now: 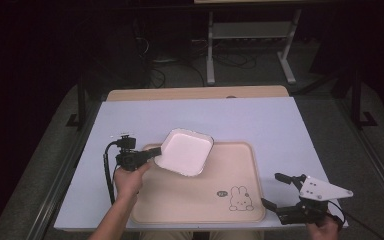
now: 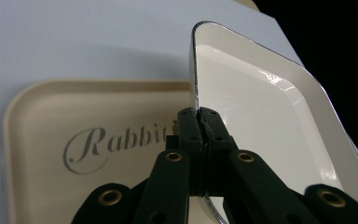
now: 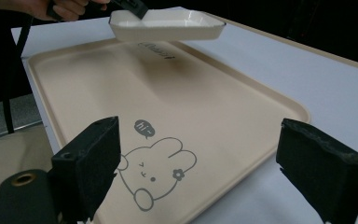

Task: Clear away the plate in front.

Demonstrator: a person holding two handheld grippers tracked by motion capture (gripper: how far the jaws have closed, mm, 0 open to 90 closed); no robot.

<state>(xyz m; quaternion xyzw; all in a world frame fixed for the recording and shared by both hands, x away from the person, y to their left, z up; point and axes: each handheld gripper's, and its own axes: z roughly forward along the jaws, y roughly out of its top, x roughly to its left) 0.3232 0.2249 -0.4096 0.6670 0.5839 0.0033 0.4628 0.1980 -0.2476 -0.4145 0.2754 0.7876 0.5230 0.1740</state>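
The left gripper (image 1: 152,154) has its jaws clamped tight on the rim of a shallow, glossy white rectangular dish (image 1: 184,151), which hangs tilted just ahead of it above the far left corner of a beige plastic tray (image 1: 180,200). The left gripper view shows the dish (image 2: 261,126) edge-on between the jaws, with grey "Rabbit" lettering (image 2: 121,144) on the tray beneath. The right gripper (image 1: 282,191) rests off the tray's near right corner, jaws spread wide with nothing between them; its view shows a printed rabbit drawing (image 3: 156,172) between them and the dish (image 3: 168,24) clear of the tray.
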